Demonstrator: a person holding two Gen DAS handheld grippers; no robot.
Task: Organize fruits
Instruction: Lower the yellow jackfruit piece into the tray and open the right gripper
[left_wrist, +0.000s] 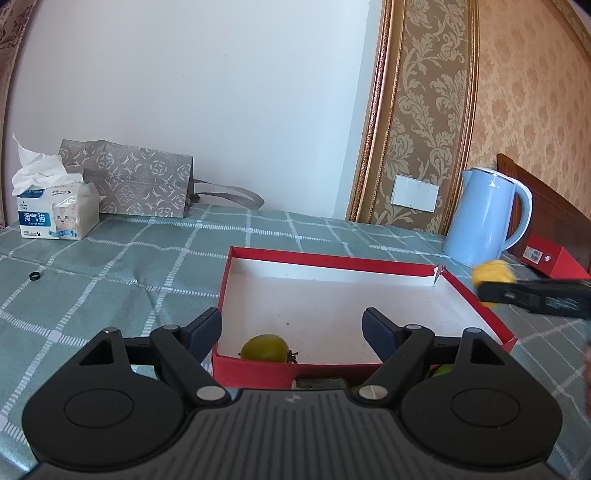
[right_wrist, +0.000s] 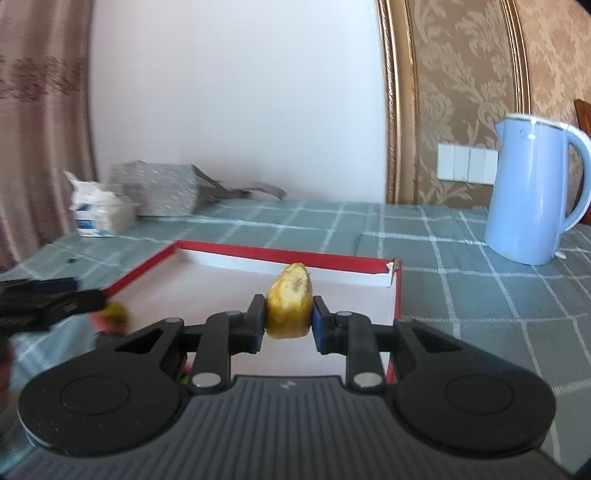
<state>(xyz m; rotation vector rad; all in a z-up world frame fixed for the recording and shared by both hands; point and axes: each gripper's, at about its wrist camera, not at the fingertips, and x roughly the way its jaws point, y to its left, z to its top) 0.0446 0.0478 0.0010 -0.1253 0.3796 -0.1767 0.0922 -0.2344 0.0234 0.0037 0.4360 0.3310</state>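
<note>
1. Here, a yellow fruit (right_wrist: 289, 302) sits pinched between the fingers of the right gripper (right_wrist: 289, 320), held above the near right part of the box (right_wrist: 284, 255).
2. A green fruit (left_wrist: 265, 347) lies inside the box at its near wall, towards the left.
3. The left gripper (left_wrist: 291, 328) has its fingers spread wide with nothing between them, just above that fruit.
4. Another green bit (left_wrist: 443, 369) shows outside the box, near right; what it is I cannot tell.
5. The box rests on a checked counter (left_wrist: 110, 280).
6. A blue kettle (right_wrist: 532, 192) stands far right; a tissue pack (left_wrist: 55, 214) and a grey bag (left_wrist: 136, 181) stand far left.
</note>
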